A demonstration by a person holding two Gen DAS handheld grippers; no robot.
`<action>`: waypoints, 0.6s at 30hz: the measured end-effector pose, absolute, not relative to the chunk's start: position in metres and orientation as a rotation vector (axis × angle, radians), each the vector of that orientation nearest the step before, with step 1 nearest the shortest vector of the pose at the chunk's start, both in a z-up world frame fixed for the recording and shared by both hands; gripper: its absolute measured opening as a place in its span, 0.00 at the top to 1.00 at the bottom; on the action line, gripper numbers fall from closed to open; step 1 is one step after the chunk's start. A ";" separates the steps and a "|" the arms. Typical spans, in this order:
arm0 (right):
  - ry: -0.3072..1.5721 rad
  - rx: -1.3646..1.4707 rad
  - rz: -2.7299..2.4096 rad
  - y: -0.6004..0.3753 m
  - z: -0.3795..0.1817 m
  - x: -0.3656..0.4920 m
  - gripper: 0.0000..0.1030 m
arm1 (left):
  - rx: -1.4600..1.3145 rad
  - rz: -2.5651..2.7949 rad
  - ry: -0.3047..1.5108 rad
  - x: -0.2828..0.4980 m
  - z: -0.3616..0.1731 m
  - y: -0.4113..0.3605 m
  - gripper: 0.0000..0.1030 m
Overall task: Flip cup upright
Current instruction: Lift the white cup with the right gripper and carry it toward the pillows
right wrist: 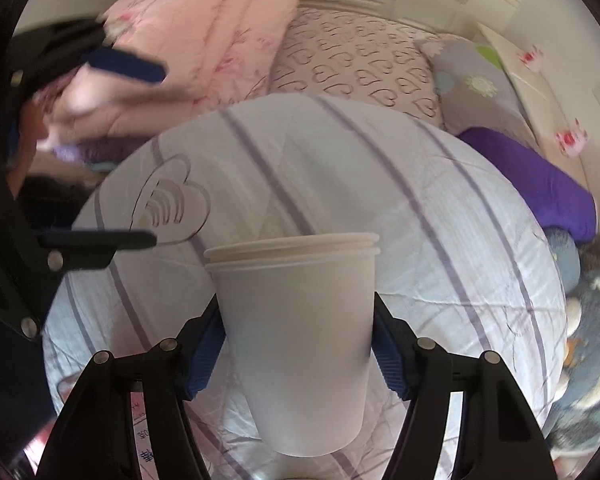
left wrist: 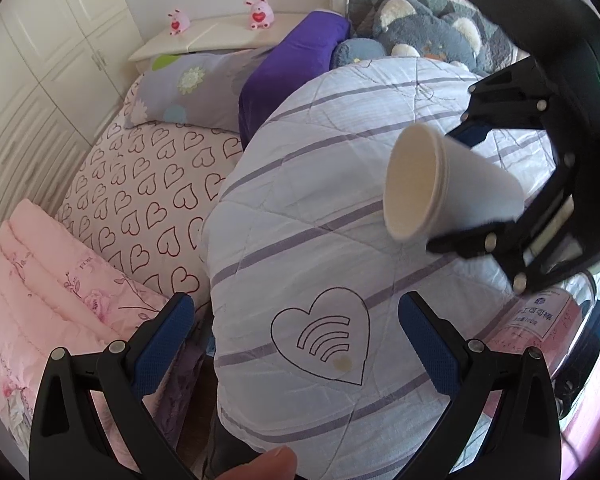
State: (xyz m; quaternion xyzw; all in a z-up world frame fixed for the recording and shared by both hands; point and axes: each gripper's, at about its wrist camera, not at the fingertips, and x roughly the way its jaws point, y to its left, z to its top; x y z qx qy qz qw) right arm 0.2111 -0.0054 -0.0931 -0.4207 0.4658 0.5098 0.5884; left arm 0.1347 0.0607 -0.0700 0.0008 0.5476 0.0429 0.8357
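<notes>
A white paper cup [right wrist: 300,344] sits between the blue pads of my right gripper [right wrist: 298,352], which is shut on its body, rim pointing away from the camera. In the left wrist view the same cup [left wrist: 452,188] hangs in the air above a folded white quilt with purple stripes [left wrist: 320,240], tilted with its mouth facing left, held by the right gripper [left wrist: 466,184]. My left gripper [left wrist: 296,340] is open and empty, low over the quilt's heart print [left wrist: 324,340]. It also shows blurred at the left of the right wrist view [right wrist: 156,152].
A pink floral quilt [left wrist: 48,300] lies left, a heart-print sheet [left wrist: 148,192] behind it. Grey and purple pillows [left wrist: 236,84] and a blue plush toy [left wrist: 428,32] lie at the headboard. A clear jar with a label [left wrist: 548,320] stands at the right. A thumb [left wrist: 272,464] shows at the bottom.
</notes>
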 end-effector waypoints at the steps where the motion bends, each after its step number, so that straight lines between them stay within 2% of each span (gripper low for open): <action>1: 1.089 -0.958 1.168 -0.008 -0.090 0.215 0.35 | -0.001 0.087 1.154 0.135 -0.069 0.061 0.00; 7: 1.151 -0.747 1.015 -0.034 -0.071 0.258 0.35 | -0.003 0.063 1.124 0.145 -0.060 0.058 0.00; 18: 1.249 -0.314 0.671 -0.111 -0.070 0.345 0.35 | 0.029 0.031 1.065 0.178 -0.049 0.046 0.00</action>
